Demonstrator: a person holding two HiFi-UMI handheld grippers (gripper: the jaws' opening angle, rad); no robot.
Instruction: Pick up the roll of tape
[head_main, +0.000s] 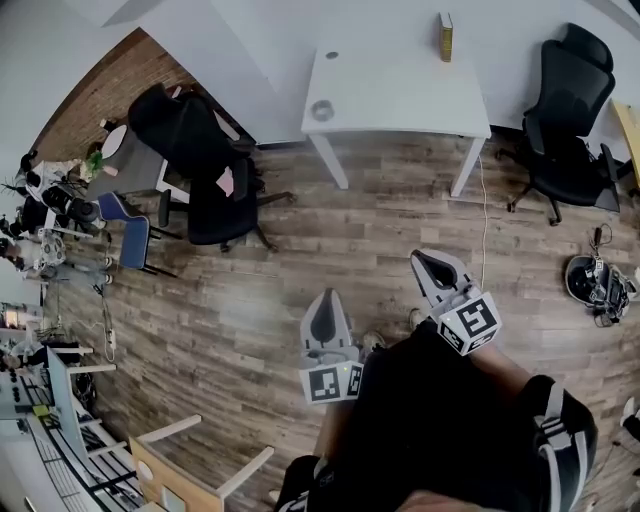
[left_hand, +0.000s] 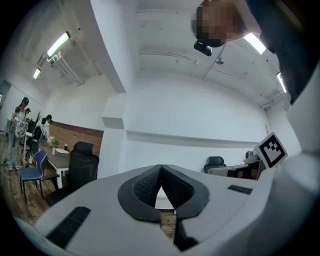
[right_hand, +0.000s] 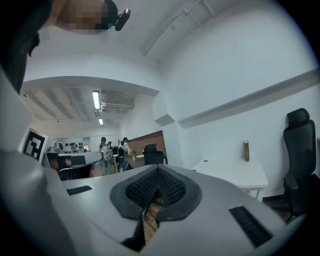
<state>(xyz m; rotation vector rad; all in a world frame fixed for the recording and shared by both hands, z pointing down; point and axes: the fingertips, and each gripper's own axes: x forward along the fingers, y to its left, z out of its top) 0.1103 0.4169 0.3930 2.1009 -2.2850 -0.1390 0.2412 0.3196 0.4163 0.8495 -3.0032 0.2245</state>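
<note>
Left tongs (head_main: 326, 298), right tongs (head_main: 428, 258): shut, empty. I judged the roll of tape (head_main: 322, 110) ahead light, rigid; pinch its wall.

tape roll (head_main: 322, 110) sits on white table (head_main: 400, 95).

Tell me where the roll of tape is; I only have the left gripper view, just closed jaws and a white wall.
Observer: The roll of tape lies on the white table, near its left end in the head view.
Operator: Anything else on it?
Observer: A tall yellowish container stands at its far edge, right of the middle.
Operator: And the right gripper?
Observer: The right gripper is shut, with nothing between its jaws.
</note>
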